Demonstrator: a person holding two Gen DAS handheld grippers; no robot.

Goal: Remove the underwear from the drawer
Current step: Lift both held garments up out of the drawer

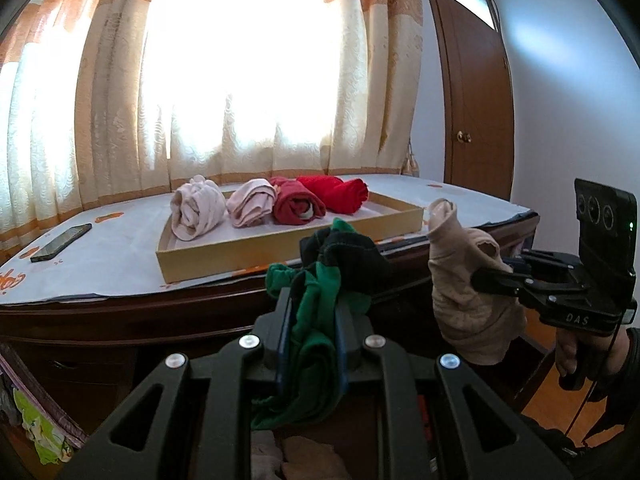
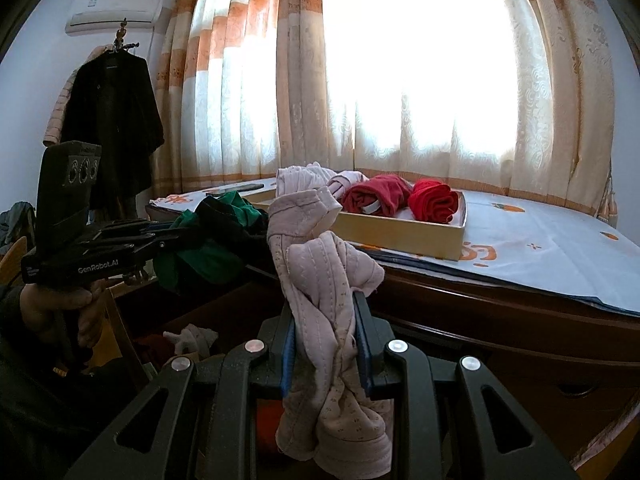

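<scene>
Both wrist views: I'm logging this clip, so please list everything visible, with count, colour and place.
Rolled underwear: four, two pale pink, two red, in the tray.
Tray: one, tan, on the cloth-covered top.
Phone: one, dark, left of the tray.
Green-and-black underwear: one, held in front of the tray.
Pale pink underwear: one, held in front of the tray.
Curtains: cream and orange, behind.
Door: one, brown, right.
Air conditioner: one, white, upper wall.
Dark coat: one, hanging.
Left gripper: shut on the green-and-black underwear.
Right gripper: shut on the pale pink underwear.
</scene>
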